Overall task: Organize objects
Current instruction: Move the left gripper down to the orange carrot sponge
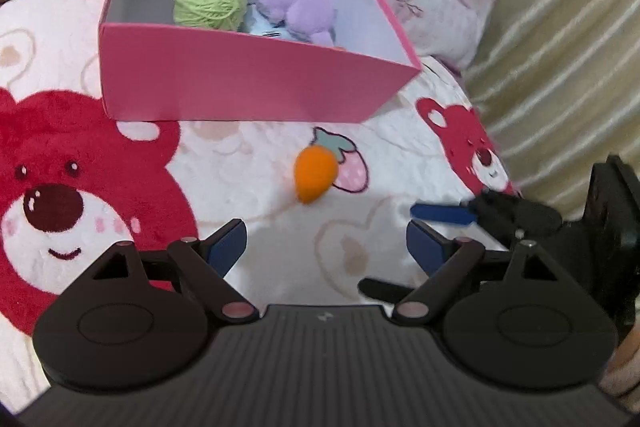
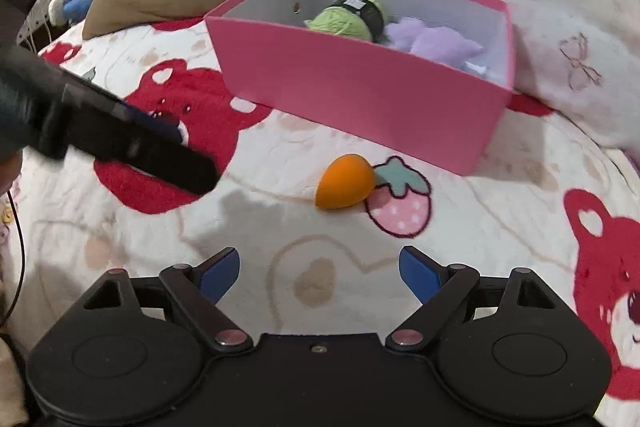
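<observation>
Between my two claws and the pink box (image 1: 248, 83) lies the orange sponge (image 1: 314, 173), alone on the bear-print blanket (image 1: 60, 187) just short of the box's near wall. That, I judge, is the one thing left to put away: the green yarn ball (image 1: 210, 1) and a purple plush (image 1: 294, 9) already sit inside the box, with something pale blue under them that I cannot make out through the blur. My left gripper (image 1: 326, 247) has its jaws wide apart with nothing between them, angled down at the blanket. My right gripper (image 2: 320, 269) is spread the same way and empty, the sponge straight ahead of it, so it looks better placed for the pick.
</observation>
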`<state>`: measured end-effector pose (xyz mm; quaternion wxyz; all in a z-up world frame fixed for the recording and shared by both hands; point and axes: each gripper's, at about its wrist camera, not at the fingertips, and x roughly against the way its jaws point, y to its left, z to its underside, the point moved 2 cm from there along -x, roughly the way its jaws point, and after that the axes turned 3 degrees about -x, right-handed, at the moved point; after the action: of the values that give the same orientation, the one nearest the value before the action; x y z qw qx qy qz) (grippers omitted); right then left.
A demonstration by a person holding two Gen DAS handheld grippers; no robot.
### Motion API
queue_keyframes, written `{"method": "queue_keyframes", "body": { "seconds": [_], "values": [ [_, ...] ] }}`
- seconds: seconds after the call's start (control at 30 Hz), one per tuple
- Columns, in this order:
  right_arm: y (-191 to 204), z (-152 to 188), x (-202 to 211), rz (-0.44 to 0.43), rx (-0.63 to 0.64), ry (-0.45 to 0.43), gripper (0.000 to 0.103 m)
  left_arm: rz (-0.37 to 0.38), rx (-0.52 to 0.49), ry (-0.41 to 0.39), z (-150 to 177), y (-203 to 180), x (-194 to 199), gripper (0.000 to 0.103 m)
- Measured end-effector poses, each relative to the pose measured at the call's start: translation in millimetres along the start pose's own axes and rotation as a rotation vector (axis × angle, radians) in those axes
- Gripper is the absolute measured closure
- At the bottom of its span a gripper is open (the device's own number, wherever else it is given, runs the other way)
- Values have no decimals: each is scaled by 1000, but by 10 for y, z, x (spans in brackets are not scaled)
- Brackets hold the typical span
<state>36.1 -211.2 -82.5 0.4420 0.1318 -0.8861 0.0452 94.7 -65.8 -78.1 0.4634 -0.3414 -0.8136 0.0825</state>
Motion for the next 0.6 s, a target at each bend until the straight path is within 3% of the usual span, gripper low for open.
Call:
{"method": "queue_keyframes", "body": {
  "seconds": [0.13, 0.23, 0.37, 0.53, 0.6],
  "values": [
    [-74, -13, -191, -70, -116, 28, 13, -29, -100, -23, 46, -2, -182, 16],
    [-100, -8, -323, -58, -139, 47, 20, -68, -136, -14, 75, 35, -393, 17],
    [-128, 10, -444, -32, -156, 49, 25, -39, -172, -31, 23, 5, -596, 17],
    [-162, -27, -579, -6, -195, -4, 25, 45, -126, -123, 6, 102, -728, 17],
    [-159, -20, -647, 10, -223, -14, 22, 37, -66, -85, 8, 196, -815, 18]
  ]
}}
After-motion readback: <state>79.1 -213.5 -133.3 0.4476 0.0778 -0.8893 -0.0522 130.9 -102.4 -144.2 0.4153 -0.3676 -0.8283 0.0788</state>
